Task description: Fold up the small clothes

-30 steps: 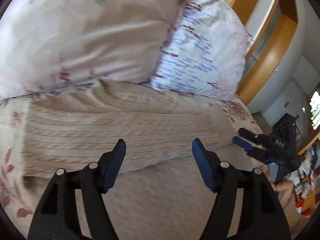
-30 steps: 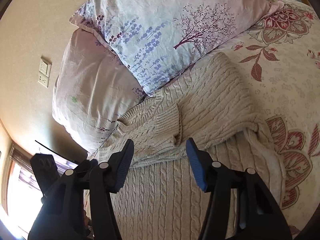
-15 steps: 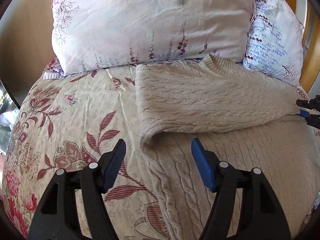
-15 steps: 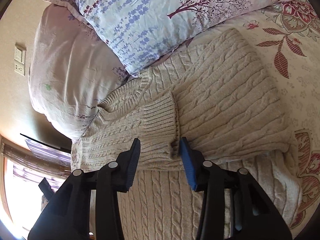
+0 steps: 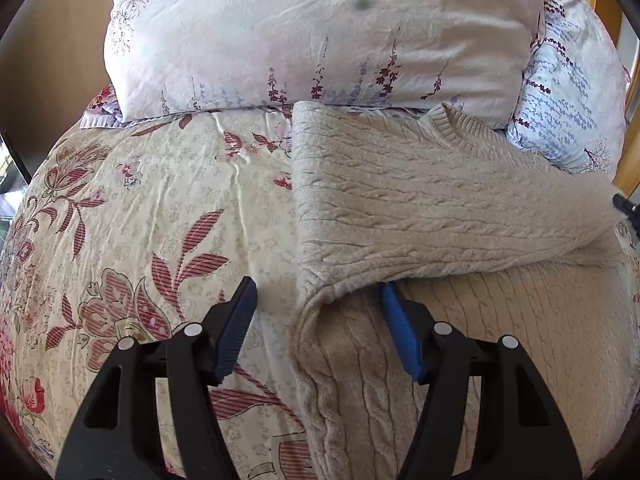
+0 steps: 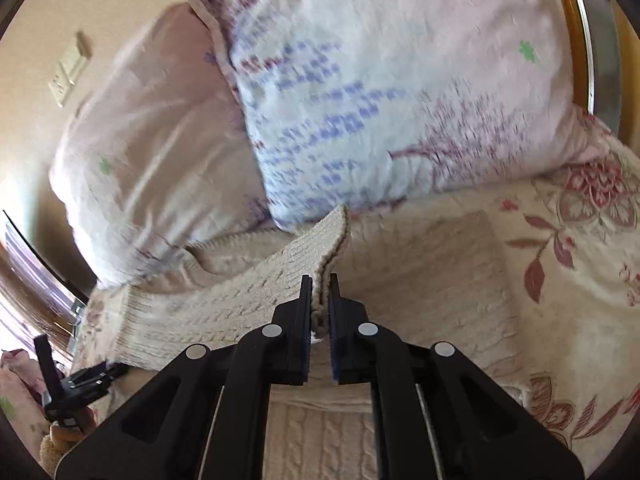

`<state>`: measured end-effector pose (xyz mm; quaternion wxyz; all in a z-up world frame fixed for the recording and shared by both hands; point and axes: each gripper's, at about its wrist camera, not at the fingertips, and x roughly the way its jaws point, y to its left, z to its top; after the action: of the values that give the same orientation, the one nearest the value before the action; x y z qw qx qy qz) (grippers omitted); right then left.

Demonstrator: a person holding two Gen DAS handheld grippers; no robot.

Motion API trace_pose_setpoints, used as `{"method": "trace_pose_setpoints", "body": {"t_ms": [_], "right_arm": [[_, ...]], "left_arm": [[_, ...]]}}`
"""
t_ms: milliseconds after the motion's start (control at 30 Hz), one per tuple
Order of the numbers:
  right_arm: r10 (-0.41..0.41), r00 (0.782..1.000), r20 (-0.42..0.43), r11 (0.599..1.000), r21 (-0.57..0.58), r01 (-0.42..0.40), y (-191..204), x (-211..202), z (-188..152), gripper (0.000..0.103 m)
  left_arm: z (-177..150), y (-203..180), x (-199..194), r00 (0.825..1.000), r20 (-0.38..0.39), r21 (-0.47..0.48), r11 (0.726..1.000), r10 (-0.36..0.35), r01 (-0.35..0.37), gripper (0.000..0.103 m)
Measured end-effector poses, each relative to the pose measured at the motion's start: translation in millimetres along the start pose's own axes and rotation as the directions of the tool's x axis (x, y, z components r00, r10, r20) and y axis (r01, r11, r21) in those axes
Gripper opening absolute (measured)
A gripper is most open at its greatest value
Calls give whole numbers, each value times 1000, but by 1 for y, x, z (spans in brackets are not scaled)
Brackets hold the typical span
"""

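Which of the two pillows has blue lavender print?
The right-hand pillow beside the wooden frame; the larger pale pink pillow has only sparse dark sprigs.

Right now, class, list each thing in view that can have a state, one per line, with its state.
Sweater: on the bed, sleeve folded across the body.
Sleeve cuff: lifted, pinched.
Right gripper: shut on the cuff.
Left gripper: closing around the fold's corner, not yet pressing.
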<state>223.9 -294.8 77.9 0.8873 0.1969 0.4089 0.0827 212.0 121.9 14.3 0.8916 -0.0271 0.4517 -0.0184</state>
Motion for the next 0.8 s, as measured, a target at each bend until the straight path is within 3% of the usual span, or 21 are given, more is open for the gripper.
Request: {"method": "trace_pose_setpoints", "body": {"t_ms": [100, 200, 267, 333, 400, 567, 800], "right_arm": [[-19, 992, -122, 996, 83, 29, -25, 27, -12, 8], [2, 992, -123, 994, 110, 11, -30, 24, -13, 9], [27, 991, -135, 991, 131, -9, -31, 16, -11, 20], [66, 990, -121, 987, 155, -46, -37, -2, -11, 53], [100, 991, -87, 983, 163, -85, -47, -27, -14, 70], [116, 990, -82, 977, 190, -98, -81, -72, -36, 69], [125, 987, -102, 961, 261, -95, -124, -106, -81, 58]], "left_arm": [[1, 1, 0, 1000, -1, -6, 1000, -5, 5, 63], [0, 4, -1, 1000, 0, -11, 1000, -17, 17, 63], [-1, 7, -4, 999, -5, -18, 999, -41, 41, 64], [-6, 13, -11, 993, -8, -39, 993, -116, 115, 64], [-13, 19, -23, 983, 3, -51, 982, -184, 184, 64], [-36, 34, -53, 958, 44, -63, 956, -283, 286, 65], [-68, 49, -71, 914, 35, -170, 899, -403, 403, 65]]}}
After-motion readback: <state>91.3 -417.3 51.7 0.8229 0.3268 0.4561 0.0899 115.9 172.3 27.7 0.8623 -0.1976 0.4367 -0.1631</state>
